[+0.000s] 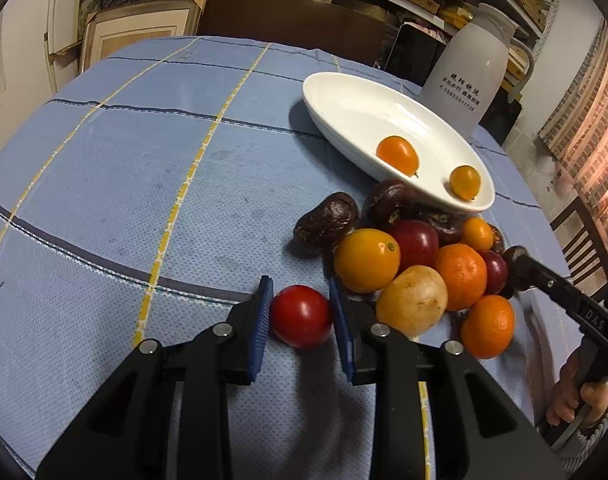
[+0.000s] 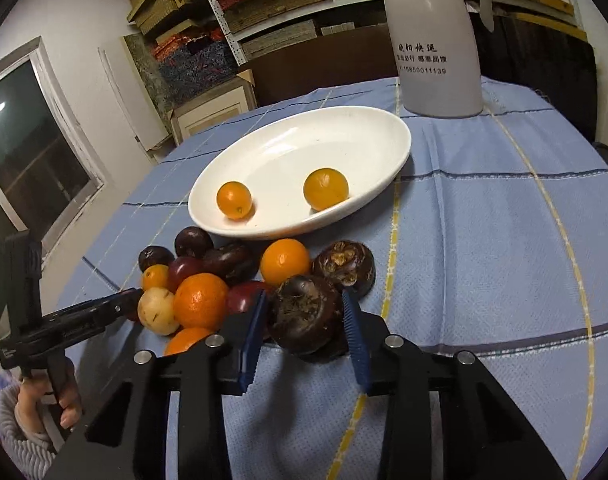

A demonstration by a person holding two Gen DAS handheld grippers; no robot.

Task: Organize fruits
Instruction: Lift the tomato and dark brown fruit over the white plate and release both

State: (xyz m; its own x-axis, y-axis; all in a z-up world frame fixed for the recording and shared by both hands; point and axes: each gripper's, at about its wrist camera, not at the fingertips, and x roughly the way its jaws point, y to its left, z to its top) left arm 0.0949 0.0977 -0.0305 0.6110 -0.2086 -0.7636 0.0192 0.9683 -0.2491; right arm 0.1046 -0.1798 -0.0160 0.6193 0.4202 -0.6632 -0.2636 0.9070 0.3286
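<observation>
A pile of fruit [image 1: 420, 268] lies on the blue checked tablecloth: oranges, kumquats, red plums, a yellow fruit and dark brown water chestnuts. A white oval dish [image 1: 384, 128] behind it holds two kumquats [image 1: 398, 154]; the dish also shows in the right wrist view [image 2: 304, 148]. My left gripper [image 1: 301, 312] has its blue pads touching both sides of a red cherry tomato [image 1: 301, 316] at the pile's left edge. My right gripper [image 2: 306, 320] is closed around a dark water chestnut [image 2: 306, 316] at the pile's right edge; it also shows in the left wrist view [image 1: 516, 260].
A tall white thermos jug [image 1: 468, 76] stands behind the dish, near the table's far edge. The tablecloth [image 1: 143, 160] stretches out left of the fruit. Shelves with boxes and a wooden chair stand beyond the table.
</observation>
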